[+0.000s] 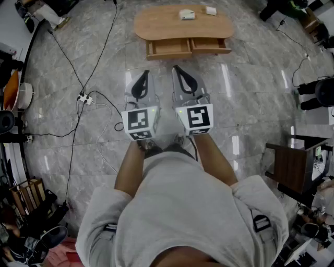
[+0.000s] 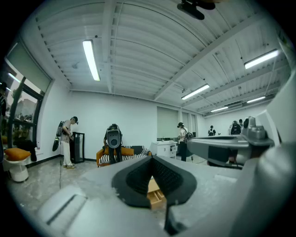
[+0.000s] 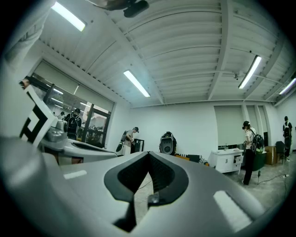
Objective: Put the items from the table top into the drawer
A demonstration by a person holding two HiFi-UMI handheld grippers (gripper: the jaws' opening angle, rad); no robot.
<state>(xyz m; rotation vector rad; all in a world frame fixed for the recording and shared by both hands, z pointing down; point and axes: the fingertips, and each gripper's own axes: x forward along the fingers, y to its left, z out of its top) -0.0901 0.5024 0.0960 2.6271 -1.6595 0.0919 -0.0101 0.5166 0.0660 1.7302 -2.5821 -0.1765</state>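
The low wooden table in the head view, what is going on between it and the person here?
A person stands some way back from the table, holding a gripper in each hand. The left gripper and the right gripper point level toward it, jaws together and empty. A white item and a second white item lie on the table top. The left drawer and the right drawer stand open, and nothing shows inside them.
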